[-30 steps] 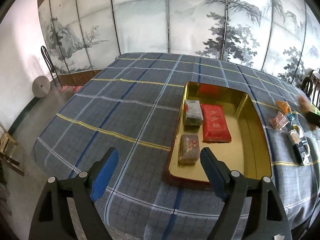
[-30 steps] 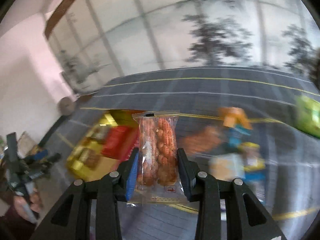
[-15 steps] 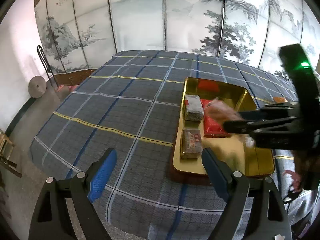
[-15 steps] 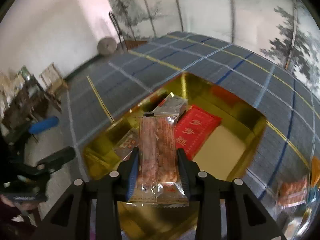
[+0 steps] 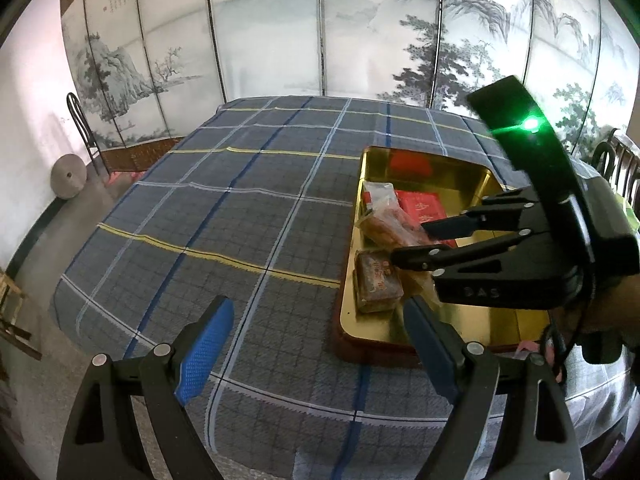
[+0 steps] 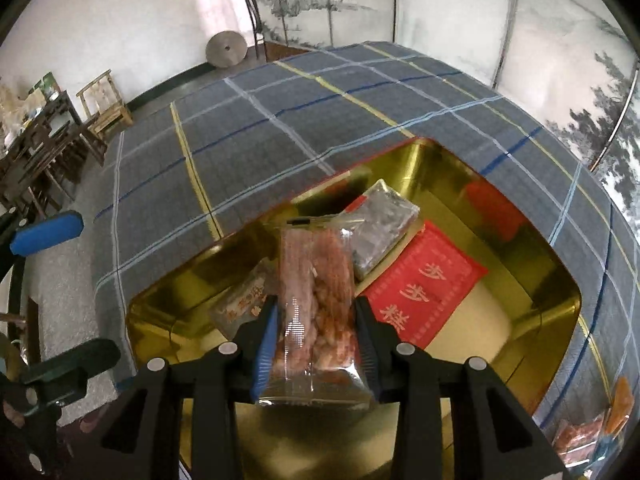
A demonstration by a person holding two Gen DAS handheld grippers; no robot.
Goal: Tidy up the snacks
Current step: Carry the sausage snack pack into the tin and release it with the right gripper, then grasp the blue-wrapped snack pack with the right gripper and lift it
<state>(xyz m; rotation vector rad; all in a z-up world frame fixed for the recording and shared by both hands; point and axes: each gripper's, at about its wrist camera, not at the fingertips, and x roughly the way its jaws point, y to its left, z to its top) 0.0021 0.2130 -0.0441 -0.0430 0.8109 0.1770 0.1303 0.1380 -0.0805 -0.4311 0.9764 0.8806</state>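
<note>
My right gripper is shut on a clear-wrapped pack of orange-brown snacks, tilted down over the near-left part of the gold tray. In the tray lie a red packet, a silver pack and a brown pack. In the left wrist view the right gripper reaches in from the right, and the held pack hangs above the brown pack. My left gripper is open and holds nothing, above the cloth near the tray's front-left corner.
A blue plaid cloth covers the table. Loose snack packets lie on the cloth to the right of the tray. A painted folding screen stands behind the table, with wooden chairs and a stone disc on the floor to the left.
My right gripper has swung left from over the loose snacks to over the tray and come lower, the pack still in it. The left gripper has stayed put.
</note>
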